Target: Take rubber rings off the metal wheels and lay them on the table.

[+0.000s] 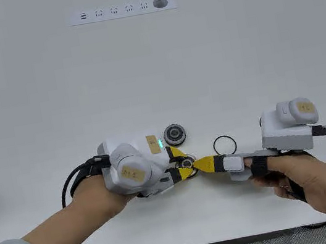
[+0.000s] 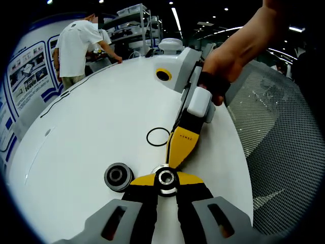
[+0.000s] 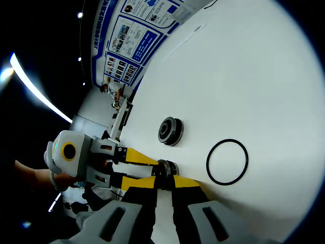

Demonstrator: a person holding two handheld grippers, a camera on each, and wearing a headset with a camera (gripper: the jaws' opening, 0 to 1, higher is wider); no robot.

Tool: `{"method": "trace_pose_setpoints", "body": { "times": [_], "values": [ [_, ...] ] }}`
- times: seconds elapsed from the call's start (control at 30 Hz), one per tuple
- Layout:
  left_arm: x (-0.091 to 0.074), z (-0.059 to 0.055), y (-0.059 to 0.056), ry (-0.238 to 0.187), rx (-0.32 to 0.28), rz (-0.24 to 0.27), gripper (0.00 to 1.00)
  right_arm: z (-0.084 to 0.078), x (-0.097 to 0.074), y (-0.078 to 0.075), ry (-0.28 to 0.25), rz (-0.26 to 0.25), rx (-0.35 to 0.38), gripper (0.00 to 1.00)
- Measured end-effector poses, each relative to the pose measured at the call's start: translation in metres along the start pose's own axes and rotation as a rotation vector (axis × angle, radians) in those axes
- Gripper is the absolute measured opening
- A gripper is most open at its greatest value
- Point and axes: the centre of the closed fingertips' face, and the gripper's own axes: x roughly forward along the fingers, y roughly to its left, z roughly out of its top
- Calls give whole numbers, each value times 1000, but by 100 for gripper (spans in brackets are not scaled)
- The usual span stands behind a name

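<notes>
My left gripper point(image 1: 184, 163) comes in from the left and is shut on a small metal wheel point(image 2: 166, 178), holding it just above the white table point(image 1: 155, 73). My right gripper point(image 1: 200, 165) reaches in from the right. Its yellow jaws stand together, and their tips pinch the rubber ring at that wheel's rim point(image 3: 166, 168). A second wheel point(image 1: 174, 134), with a dark ring around it, stands on the table just behind the grippers. One loose black rubber ring point(image 1: 224, 145) lies flat to the right of that wheel.
A white power strip point(image 1: 122, 10) lies at the table's far edge. Black cables point(image 1: 67, 188) trail from both grippers near the front edge. In the left gripper view a person point(image 2: 78, 46) stands at a bench in the background.
</notes>
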Motion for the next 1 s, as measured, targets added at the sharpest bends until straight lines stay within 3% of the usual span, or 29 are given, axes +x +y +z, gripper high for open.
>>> {"method": "trace_pose_setpoints", "body": {
  "times": [0.53,0.77,1.0],
  "values": [
    [0,0,0,-1,-2,0,13,-3,1,3,10,-1,-25,15],
    [0,0,0,-2,-3,1,13,-2,-1,9,3,23,-5,18],
    [-1,0,0,-1,-3,4,13,1,-7,6,-11,20,-12,11]
  ]
}}
